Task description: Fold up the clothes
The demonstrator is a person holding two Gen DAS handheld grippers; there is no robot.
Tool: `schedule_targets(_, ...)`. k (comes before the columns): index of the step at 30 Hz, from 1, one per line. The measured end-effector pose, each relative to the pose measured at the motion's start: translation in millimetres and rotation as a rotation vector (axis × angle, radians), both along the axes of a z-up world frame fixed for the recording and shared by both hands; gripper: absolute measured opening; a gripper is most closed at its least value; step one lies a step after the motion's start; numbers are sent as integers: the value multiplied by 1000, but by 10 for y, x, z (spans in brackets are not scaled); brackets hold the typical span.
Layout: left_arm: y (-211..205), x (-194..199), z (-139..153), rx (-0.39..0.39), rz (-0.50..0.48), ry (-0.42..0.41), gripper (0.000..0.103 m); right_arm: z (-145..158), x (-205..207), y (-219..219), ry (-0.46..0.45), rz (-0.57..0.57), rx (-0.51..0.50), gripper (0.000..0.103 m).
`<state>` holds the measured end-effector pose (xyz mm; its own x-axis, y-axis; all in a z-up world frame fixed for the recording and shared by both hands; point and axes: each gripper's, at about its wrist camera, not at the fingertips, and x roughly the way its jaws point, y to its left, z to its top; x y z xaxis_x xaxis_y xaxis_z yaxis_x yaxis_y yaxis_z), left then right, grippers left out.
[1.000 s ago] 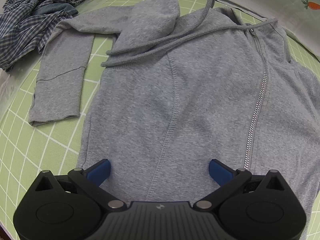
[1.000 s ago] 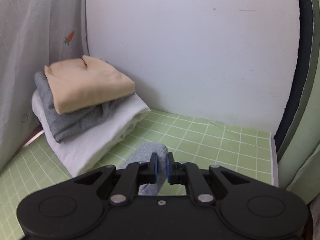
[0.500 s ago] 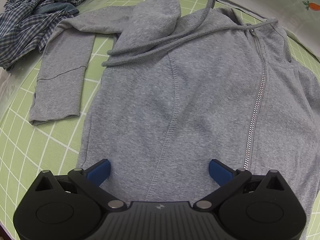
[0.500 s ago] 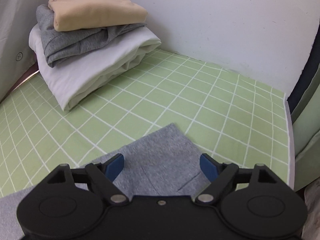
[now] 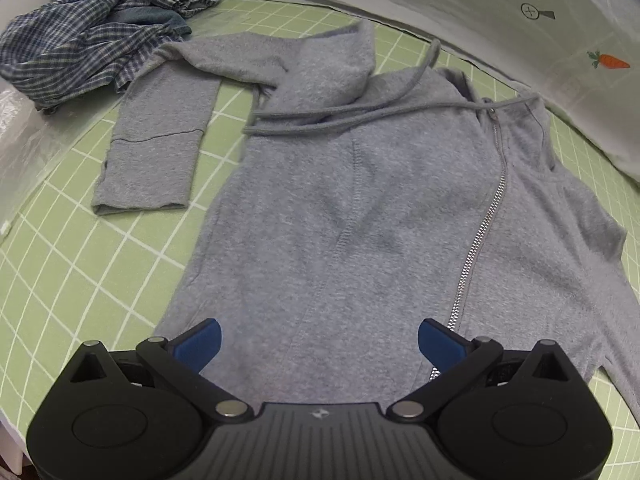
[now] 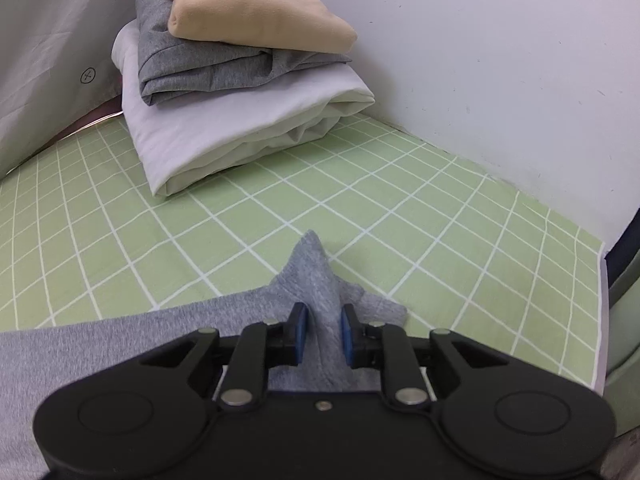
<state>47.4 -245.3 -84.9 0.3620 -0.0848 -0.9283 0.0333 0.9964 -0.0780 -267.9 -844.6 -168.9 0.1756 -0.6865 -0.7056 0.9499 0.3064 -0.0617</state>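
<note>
- Setup is a green mat [image 6: 460, 216] with a white grid, white wall [image 6: 500, 48] behind it on the right-wrist side and a pale sheet with a little carrot print [image 5: 608, 62] along the far edge on the left-wrist side.
- The grey zip hoodie [image 5: 360, 220] is laid out flat on the mat, front up, zipper [image 5: 480, 232] running down at a slant, hood flopped over to the left and the drawcords trailing across the chest.
- One sleeve [image 5: 156, 148] is bent back and lies just beside the body, cuff end pointing toward the camera.
- Left gripper [image 5: 319, 342] hangs over the hoodie's hem with its blue fingers [image 5: 198, 342] spread wide, nothing between them.
- Right gripper [image 6: 322, 334] has its fingers nearly together, pinching a bunched-up peak of the grey sleeve fabric [image 6: 316, 276], which pokes up past the tips.
- A crumpled blue plaid shirt [image 5: 92, 28] sits in the far left corner, touching the hoodie's shoulder area.
- Far corner in the right-wrist view: a folded stack, tan piece [image 6: 256, 16] on top, a grey one [image 6: 208, 68] under it, a white one [image 6: 224, 128] at the bottom.
</note>
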Motion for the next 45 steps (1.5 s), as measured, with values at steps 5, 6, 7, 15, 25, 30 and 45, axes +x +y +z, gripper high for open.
schedule_targets(5,355,-316,56,19,51,-55,103,31,-119,-283,-12,-22,45,21)
schedule_targets(6,425,-386,60,25,62,-65,103,48,-101,-289,4,-14,55,27)
schedule_targets(7,509,-440,42,26,78,-71,103,64,-87,-266,15,-10,60,39)
schedule_targets(15,1041,-750,32,39,154,-75,103,232,19,736,-40,144,87,92)
schedule_targets(25,1562,-437,-26,49,107,-81,103,312,709,2352,-87,415,220,102)
schedule_targets(30,1867,-66,-137,32,79,-77,103,373,949,3027,-71,477,246,102)
schedule_targets(45,1809,1182,-518,-54,-141,-68,67,381,1345,4283,34,400,242,102)
